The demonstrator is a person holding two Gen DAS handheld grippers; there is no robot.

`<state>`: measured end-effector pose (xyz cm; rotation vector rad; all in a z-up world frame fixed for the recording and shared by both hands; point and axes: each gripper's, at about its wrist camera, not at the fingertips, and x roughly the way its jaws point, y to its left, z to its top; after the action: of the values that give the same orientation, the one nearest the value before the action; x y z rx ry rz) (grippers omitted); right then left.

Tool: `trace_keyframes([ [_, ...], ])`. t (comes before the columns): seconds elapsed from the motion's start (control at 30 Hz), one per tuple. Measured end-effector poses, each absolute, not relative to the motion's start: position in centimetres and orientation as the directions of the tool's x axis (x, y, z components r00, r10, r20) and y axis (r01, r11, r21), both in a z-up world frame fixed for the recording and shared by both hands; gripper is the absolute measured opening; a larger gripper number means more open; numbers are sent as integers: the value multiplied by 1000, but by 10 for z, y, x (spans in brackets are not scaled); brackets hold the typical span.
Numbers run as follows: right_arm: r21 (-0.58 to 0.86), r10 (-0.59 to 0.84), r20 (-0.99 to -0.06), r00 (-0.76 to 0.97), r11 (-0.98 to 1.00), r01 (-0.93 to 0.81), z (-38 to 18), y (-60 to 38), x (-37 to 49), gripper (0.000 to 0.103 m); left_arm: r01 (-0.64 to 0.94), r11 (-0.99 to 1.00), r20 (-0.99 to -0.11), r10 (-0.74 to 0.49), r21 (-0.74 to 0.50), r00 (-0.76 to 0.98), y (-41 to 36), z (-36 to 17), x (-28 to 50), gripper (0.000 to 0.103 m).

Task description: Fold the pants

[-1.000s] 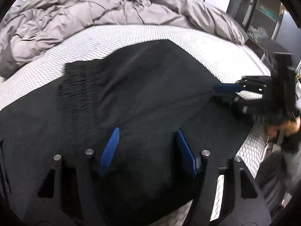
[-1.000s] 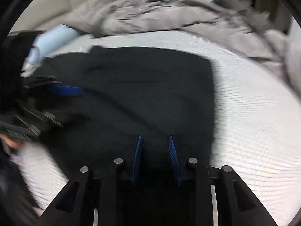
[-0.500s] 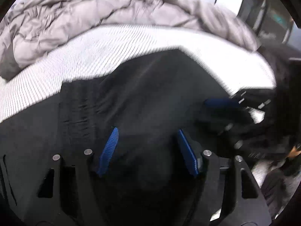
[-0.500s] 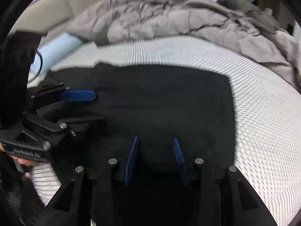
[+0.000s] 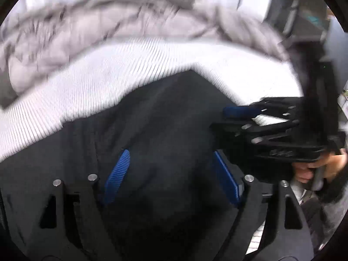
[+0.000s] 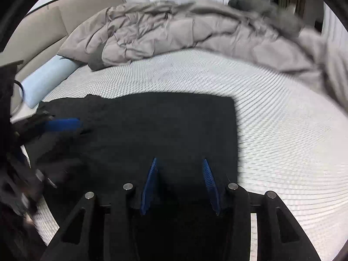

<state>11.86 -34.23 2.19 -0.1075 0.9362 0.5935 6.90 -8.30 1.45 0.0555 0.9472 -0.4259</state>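
Both sets of jaws are opening over the black pants – left gripper, right gripper – so lift clear without dragging the fold.

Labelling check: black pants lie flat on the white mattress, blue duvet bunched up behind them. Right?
Not quite: the duvet is grey, not blue, as the right wrist view shows. The rest holds: the black pants lie flat on the white mattress, duvet bunched behind them.

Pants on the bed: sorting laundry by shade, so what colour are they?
Black, plain, no pattern. The pants show best in the right wrist view.
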Motion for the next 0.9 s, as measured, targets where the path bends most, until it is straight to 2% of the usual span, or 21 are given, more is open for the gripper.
trace_keyframes([
  [0.07,166,407,-818,406,843,-511,7,-340,128,44,371,916,-806,-333,-153,490,-74,3,73,63],
  [0.13,3,287,-822,492,866,-500,3,-344,122,44,371,908,-785,-370,-193,497,-62,11,70,63],
  [0.2,-56,201,-819,538,905,-423,7,-360,127,47,339,908,-768,-397,-248,502,-50,22,64,63],
  [0.27,27,242,-806,540,927,-374,15,-380,128,47,327,906,-737,-412,-269,535,-43,39,57,64],
  [0.33,80,309,-776,549,913,-400,29,-384,124,47,322,912,-715,-401,-253,573,-43,53,59,64],
  [0.4,98,366,-747,555,886,-453,42,-373,117,49,307,919,-727,-384,-246,569,-52,54,73,64],
  [0.5,164,453,-750,482,833,-528,39,-341,120,49,279,929,-767,-360,-243,531,-61,37,102,64],
  [0.53,209,501,-752,428,797,-566,32,-329,124,49,262,938,-792,-335,-228,510,-60,25,108,62],
  [0.6,264,532,-772,348,766,-587,15,-314,134,49,262,934,-802,-345,-242,488,-54,11,115,52],
  [0.63,216,479,-807,346,784,-582,3,-310,137,49,271,926,-793,-367,-263,486,-48,9,114,51],
  [0.7,107,395,-816,422,821,-561,2,-315,138,49,279,912,-776,-405,-301,484,-36,11,111,46],
  [0.77,-64,214,-818,535,889,-454,5,-335,143,49,282,906,-770,-419,-316,482,-28,13,106,46],
  [0.8,-106,148,-811,566,914,-391,4,-346,144,55,279,907,-768,-417,-316,486,-26,18,102,46],
  [0.87,-22,197,-813,548,930,-368,8,-363,149,56,303,906,-741,-418,-296,526,-26,36,89,48],
  [0.9,26,231,-807,543,933,-359,14,-370,148,56,320,903,-724,-422,-286,545,-25,43,86,53],
])
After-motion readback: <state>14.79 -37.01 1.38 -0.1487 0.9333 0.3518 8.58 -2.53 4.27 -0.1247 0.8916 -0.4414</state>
